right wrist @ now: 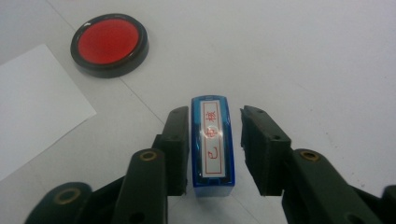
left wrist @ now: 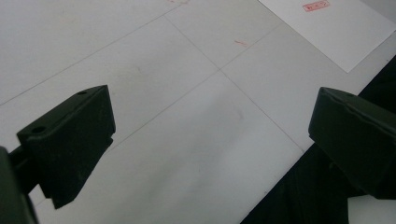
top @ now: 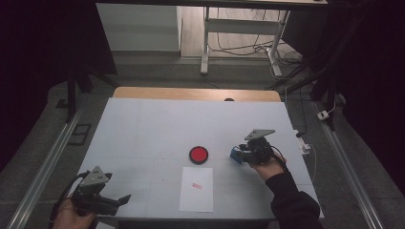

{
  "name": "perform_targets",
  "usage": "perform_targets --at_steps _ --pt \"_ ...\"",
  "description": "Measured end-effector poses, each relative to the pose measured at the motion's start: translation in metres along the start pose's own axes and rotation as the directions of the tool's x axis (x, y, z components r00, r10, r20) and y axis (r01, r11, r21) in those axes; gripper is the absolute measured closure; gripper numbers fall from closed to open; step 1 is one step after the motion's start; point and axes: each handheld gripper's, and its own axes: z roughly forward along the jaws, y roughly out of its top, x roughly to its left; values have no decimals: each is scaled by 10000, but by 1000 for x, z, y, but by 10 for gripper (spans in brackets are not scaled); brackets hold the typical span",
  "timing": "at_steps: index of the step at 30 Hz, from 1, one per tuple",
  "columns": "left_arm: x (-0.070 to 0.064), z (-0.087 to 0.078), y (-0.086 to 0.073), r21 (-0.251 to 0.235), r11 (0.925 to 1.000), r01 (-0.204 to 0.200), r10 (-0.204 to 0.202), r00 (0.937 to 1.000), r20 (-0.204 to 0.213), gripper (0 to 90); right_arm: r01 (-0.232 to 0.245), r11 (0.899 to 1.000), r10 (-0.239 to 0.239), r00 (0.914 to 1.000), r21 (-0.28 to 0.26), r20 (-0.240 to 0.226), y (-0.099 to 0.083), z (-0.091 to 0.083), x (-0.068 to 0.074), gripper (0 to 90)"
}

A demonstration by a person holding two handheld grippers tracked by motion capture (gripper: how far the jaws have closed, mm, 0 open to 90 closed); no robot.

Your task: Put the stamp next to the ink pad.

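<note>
A blue rectangular stamp (right wrist: 211,144) with red characters on its white label stands on the white table (top: 143,129), right of centre. My right gripper (right wrist: 215,119) straddles it, open: the left jaw is against the stamp's side and a narrow gap shows at the right jaw. In the high view the stamp (top: 234,152) sits at the tips of the right gripper (top: 238,156). A round red ink pad (top: 198,154) in a black case lies just left of it. A white paper sheet (top: 196,189) with a small red mark lies in front. My left gripper (top: 125,199) hovers open at the front left corner.
The table's front edge runs right under the left gripper (left wrist: 210,135), with dark floor beyond it. The paper sheet's corner (left wrist: 341,28) lies ahead of the left jaws. A wooden strip (top: 196,94) borders the far side of the table.
</note>
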Motion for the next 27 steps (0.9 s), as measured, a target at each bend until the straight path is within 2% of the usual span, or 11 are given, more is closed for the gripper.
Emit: perform_targets --at_steps 8,15,19,27 --pt "0 0 0 -20 10000 8 -8 10000 10 7 -79 9995 84 9998 -292 171 5 -11 7 466" --pt "0 0 -1 -30 10000 2 -2 10000 15 7 -418 9986 419 9991 -312 15 5 -16 11 342" --pt "0 0 0 4 10000 -20 20 10000 5 7 -619 9968 616 9981 -508 -65 3 -21 14 285" --pt "0 0 -1 8 10000 -21 21 10000 9 7 -968 9921 936 9947 -803 -424 0 -31 23 205"
